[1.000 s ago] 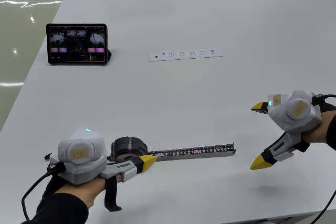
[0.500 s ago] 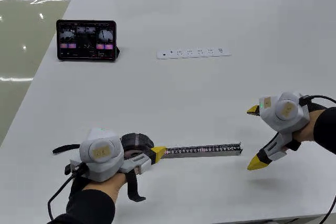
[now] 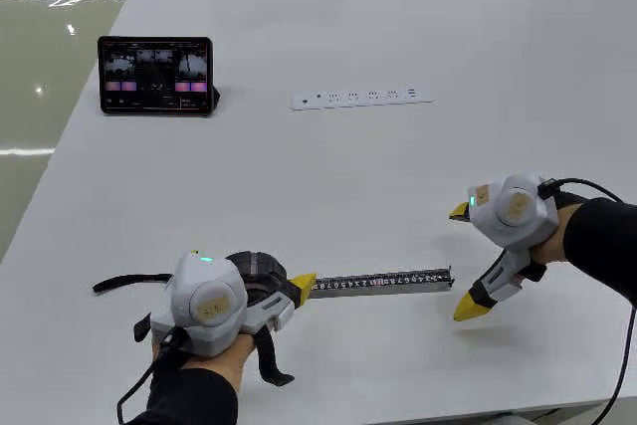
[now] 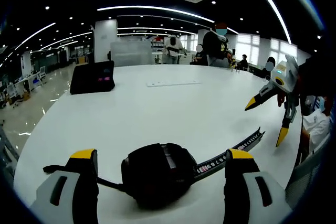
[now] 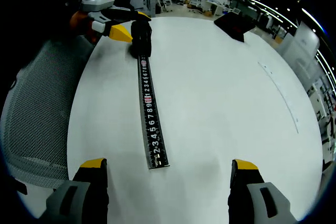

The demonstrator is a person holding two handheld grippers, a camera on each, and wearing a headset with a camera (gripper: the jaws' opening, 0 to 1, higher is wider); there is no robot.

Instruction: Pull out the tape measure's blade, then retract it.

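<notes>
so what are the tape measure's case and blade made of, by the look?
Case: black, matte, rounded moulded body; looks like plastic, maybe rubber-coated.
Blade: thin flat black strip with printed white numerals; probably coated steel, can't confirm.

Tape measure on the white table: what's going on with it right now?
A person works it with two hand-held claws. The left claw sits open around the black tape measure case, not clamped on it. The blade lies pulled out flat on the white table, pointing toward the right claw, which is open and hangs by the blade's tip, gripping nothing. So the blade is out and not yet retracted.
</notes>
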